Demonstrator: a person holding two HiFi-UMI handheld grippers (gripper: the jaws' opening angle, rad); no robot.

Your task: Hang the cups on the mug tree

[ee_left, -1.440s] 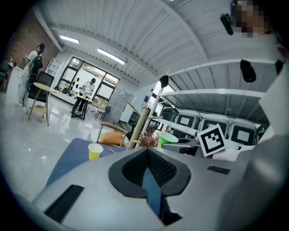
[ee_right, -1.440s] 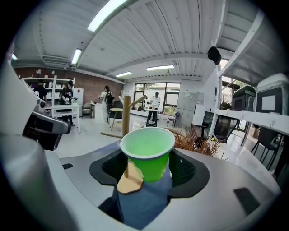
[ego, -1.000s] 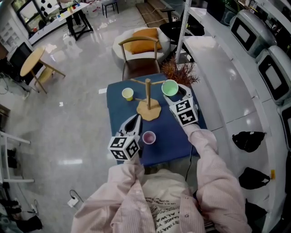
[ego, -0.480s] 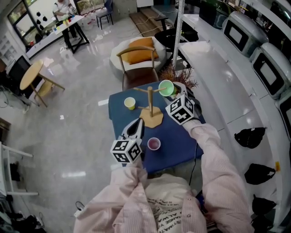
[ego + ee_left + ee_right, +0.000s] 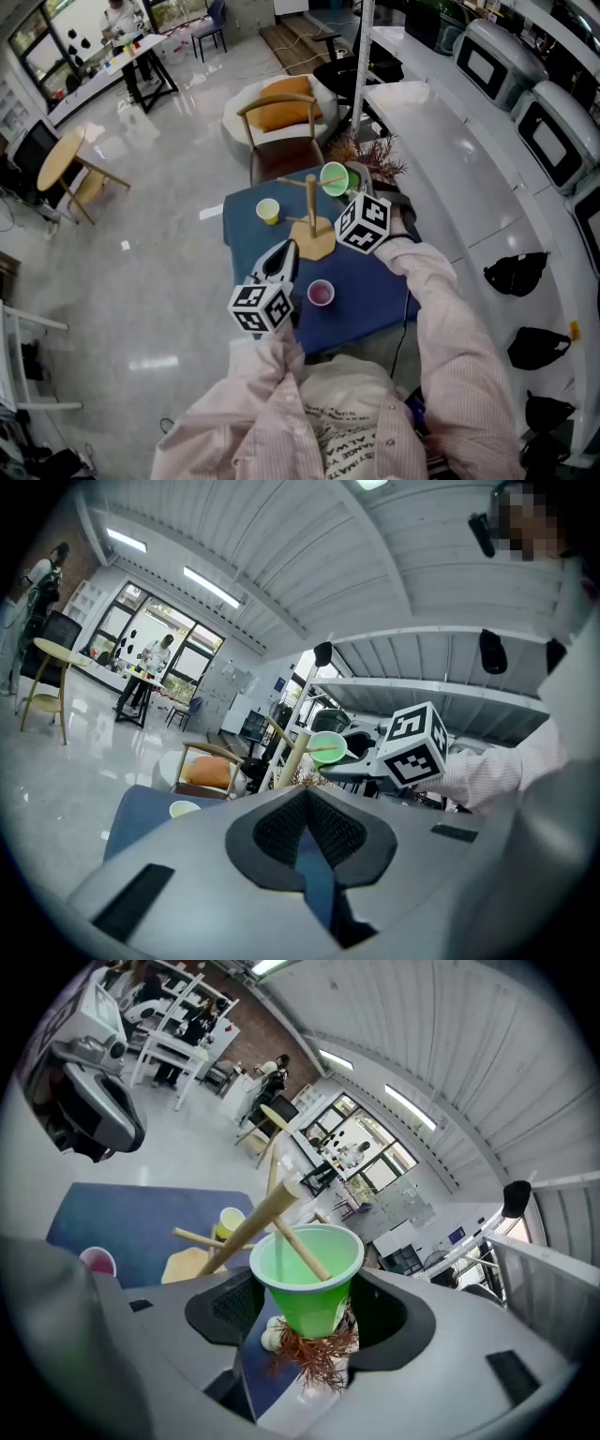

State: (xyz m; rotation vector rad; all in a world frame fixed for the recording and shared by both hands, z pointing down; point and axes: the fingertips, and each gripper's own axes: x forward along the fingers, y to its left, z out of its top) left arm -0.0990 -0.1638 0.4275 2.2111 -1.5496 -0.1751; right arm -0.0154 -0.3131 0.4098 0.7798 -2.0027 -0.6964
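Observation:
A wooden mug tree stands at the back of the blue table. My right gripper is shut on a green cup held on its side beside the tree's top. In the right gripper view the green cup sits between the jaws with one peg of the tree reaching into its mouth. A yellow cup stands left of the tree. A pink cup stands near the front edge. Left of the pink cup, my left gripper hangs shut and holds nothing.
Behind the table stand a wooden chair with an orange cushion and a dried plant. A long white counter with microwaves runs along the right. A round wooden table is far off at the left.
My right gripper has rolled and carried the green cup left and a little up, so its mouth now meets the tree's right peg. The left gripper has stayed put.

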